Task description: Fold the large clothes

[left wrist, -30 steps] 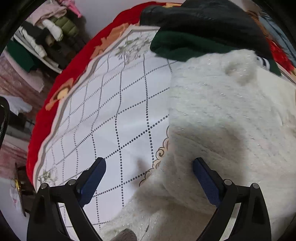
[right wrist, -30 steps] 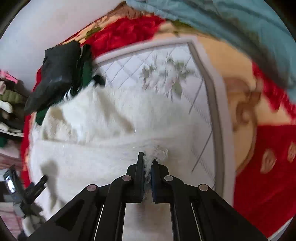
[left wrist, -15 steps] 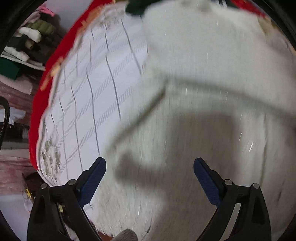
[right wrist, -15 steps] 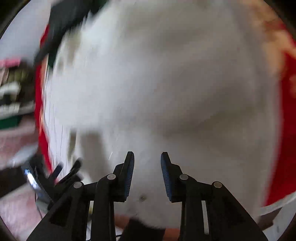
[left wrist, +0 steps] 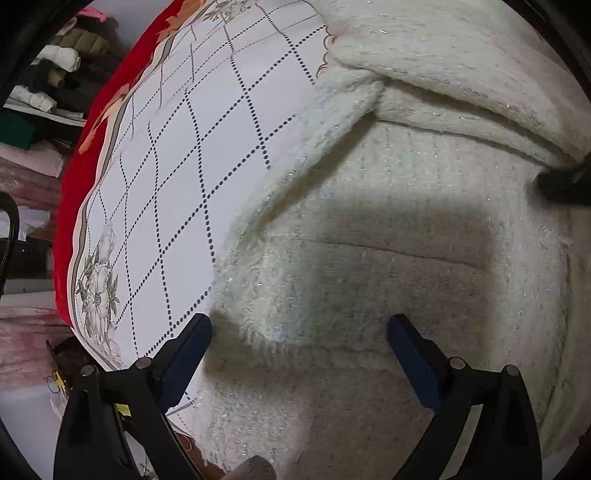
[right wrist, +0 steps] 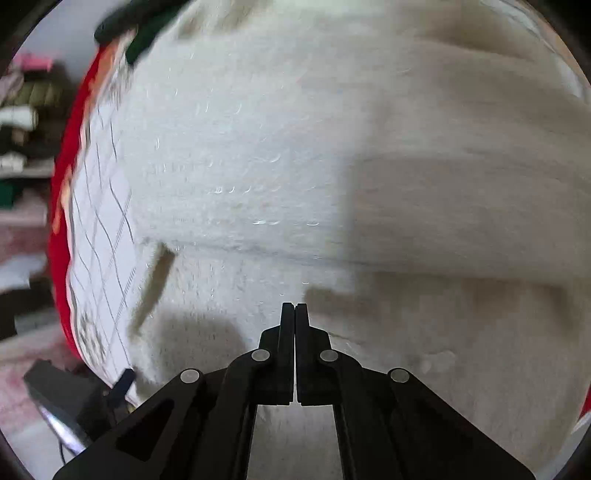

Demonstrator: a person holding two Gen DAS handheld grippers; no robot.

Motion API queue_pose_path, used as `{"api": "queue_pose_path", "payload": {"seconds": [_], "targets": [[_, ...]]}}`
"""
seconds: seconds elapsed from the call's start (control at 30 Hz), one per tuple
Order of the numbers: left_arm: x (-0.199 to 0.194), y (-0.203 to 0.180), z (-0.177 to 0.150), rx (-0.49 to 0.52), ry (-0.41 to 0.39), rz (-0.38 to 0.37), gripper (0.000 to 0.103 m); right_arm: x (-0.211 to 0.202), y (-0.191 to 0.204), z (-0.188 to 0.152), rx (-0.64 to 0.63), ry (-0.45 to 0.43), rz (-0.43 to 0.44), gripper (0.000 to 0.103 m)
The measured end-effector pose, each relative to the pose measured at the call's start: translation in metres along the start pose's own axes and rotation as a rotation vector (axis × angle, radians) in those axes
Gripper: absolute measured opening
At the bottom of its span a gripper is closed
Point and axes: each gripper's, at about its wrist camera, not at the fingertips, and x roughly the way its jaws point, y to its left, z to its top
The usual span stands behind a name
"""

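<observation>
A fluffy white sweater (left wrist: 388, 229) lies spread on the white quilted bedspread (left wrist: 177, 155), with a folded band of it across the far side. My left gripper (left wrist: 299, 328) hangs open just above the sweater's near hem, blue pads wide apart, nothing between them. In the right wrist view the same white sweater (right wrist: 295, 166) fills the frame, blurred. My right gripper (right wrist: 294, 308) is shut above it, its jaws pressed together with no cloth between them. A dark tip of the right gripper shows at the right edge of the left wrist view.
The bedspread has a red border (left wrist: 85, 155) at the left. Beyond it stand shelves with folded clothes (left wrist: 55, 74). A dark green and black garment (right wrist: 136, 33) lies at the far end of the bed. The left gripper's body (right wrist: 66, 402) shows low left in the right wrist view.
My right gripper let go of the white cloth it pinched, opened, swung over the sweater and shut empty. My left gripper, still open, moved from the bedspread's edge onto the sweater's hem.
</observation>
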Motion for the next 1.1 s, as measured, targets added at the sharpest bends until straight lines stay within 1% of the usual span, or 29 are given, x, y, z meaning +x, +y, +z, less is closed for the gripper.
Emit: {"api": "queue_pose_path", "payload": {"seconds": [0.03, 0.07, 0.1, 0.13, 0.2, 0.23, 0.27, 0.3, 0.33, 0.4, 0.43, 0.47, 0.53, 0.57, 0.6, 0.63, 0.67, 0.7, 0.73, 0.77, 0.8, 0.87, 0.9, 0.93, 0.97, 1.0, 1.03, 1.07, 1.1], "targets": [[-0.003, 0.003, 0.002, 0.001, 0.005, -0.001, 0.098, 0.007, -0.002, 0.006, 0.014, 0.062, 0.024, 0.000], [-0.007, 0.005, 0.004, -0.004, 0.002, -0.009, 0.098, 0.003, -0.006, 0.012, 0.023, 0.080, 0.043, 0.000], [-0.013, 0.008, 0.008, -0.011, -0.007, -0.019, 0.098, -0.007, -0.017, 0.008, 0.015, 0.058, 0.049, 0.000], [-0.024, 0.011, 0.015, -0.029, -0.028, -0.038, 0.098, -0.021, -0.028, 0.008, 0.006, 0.032, 0.040, 0.004], [-0.040, 0.013, 0.031, -0.052, -0.068, -0.068, 0.098, -0.063, -0.049, 0.019, 0.015, -0.038, 0.036, 0.028], [-0.049, 0.013, 0.044, -0.063, -0.097, -0.083, 0.098, -0.082, -0.061, 0.029, 0.036, -0.073, 0.042, 0.052], [-0.060, 0.010, 0.061, -0.071, -0.135, -0.093, 0.098, -0.096, -0.071, 0.038, 0.052, -0.100, 0.039, 0.066], [-0.068, 0.004, 0.075, -0.073, -0.170, -0.096, 0.098, -0.111, -0.083, 0.052, 0.066, -0.132, 0.022, 0.067], [-0.074, -0.002, 0.096, -0.074, -0.213, -0.095, 0.098, -0.122, -0.095, 0.070, 0.073, -0.163, -0.014, 0.067], [-0.080, -0.011, 0.127, -0.077, -0.270, -0.092, 0.098, -0.132, -0.112, 0.101, 0.067, -0.208, -0.097, 0.067], [-0.079, -0.018, 0.149, -0.068, -0.308, -0.078, 0.098, -0.131, -0.119, 0.122, 0.059, -0.217, -0.142, 0.067], [-0.075, -0.024, 0.163, -0.054, -0.321, -0.061, 0.098, -0.129, -0.124, 0.136, 0.044, -0.215, -0.170, 0.067], [-0.060, -0.040, 0.191, -0.015, -0.323, -0.037, 0.098, -0.111, -0.133, 0.170, -0.019, -0.162, -0.238, 0.067], [-0.052, -0.046, 0.200, 0.001, -0.315, -0.026, 0.098, -0.101, -0.134, 0.181, -0.056, -0.125, -0.261, 0.058], [-0.044, -0.053, 0.206, 0.019, -0.304, -0.015, 0.098, -0.090, -0.135, 0.191, -0.090, -0.100, -0.271, 0.034], [-0.034, -0.059, 0.211, 0.040, -0.289, -0.008, 0.098, -0.084, -0.136, 0.197, -0.104, -0.086, -0.278, 0.007], [-0.024, -0.062, 0.214, 0.058, -0.273, 0.006, 0.098, -0.081, -0.135, 0.203, -0.117, -0.080, -0.288, 0.006], [-0.018, -0.063, 0.215, 0.067, -0.265, 0.009, 0.098, -0.085, -0.132, 0.207, -0.128, -0.108, -0.305, 0.006], [-0.014, -0.063, 0.215, 0.071, -0.264, 0.006, 0.098, -0.094, -0.127, 0.210, -0.130, -0.159, -0.317, 0.005], [-0.014, -0.063, 0.216, 0.073, -0.266, 0.005, 0.099, -0.105, -0.122, 0.213, -0.123, -0.229, -0.334, 0.005], [-0.013, -0.062, 0.216, 0.073, -0.270, 0.003, 0.099, -0.113, -0.122, 0.216, -0.108, -0.271, -0.340, 0.005], [-0.012, -0.059, 0.216, 0.072, -0.272, -0.006, 0.099, -0.129, -0.135, 0.230, -0.024, -0.341, -0.343, 0.005], [-0.014, -0.062, 0.215, 0.066, -0.266, -0.009, 0.099, -0.128, -0.143, 0.239, 0.018, -0.341, -0.332, 0.005], [-0.014, -0.060, 0.216, 0.059, -0.257, -0.012, 0.100, -0.121, -0.149, 0.250, 0.035, -0.305, -0.298, 0.006], [-0.016, -0.058, 0.216, 0.052, -0.250, -0.016, 0.100, -0.108, -0.144, 0.257, 0.030, -0.261, -0.273, 0.007], [-0.020, -0.055, 0.215, 0.039, -0.245, -0.018, 0.099, -0.102, -0.143, 0.264, 0.019, -0.203, -0.224, 0.010], [-0.028, -0.049, 0.211, 0.015, -0.246, -0.019, 0.099, -0.106, -0.148, 0.265, 0.014, -0.181, -0.190, 0.012], [-0.036, -0.041, 0.205, -0.010, -0.253, -0.031, 0.099, -0.115, -0.149, 0.264, 0.005, -0.169, -0.153, 0.029], [-0.045, -0.030, 0.196, -0.040, -0.262, -0.045, 0.099, -0.126, -0.150, 0.259, -0.006, -0.166, -0.115, 0.044]]}}
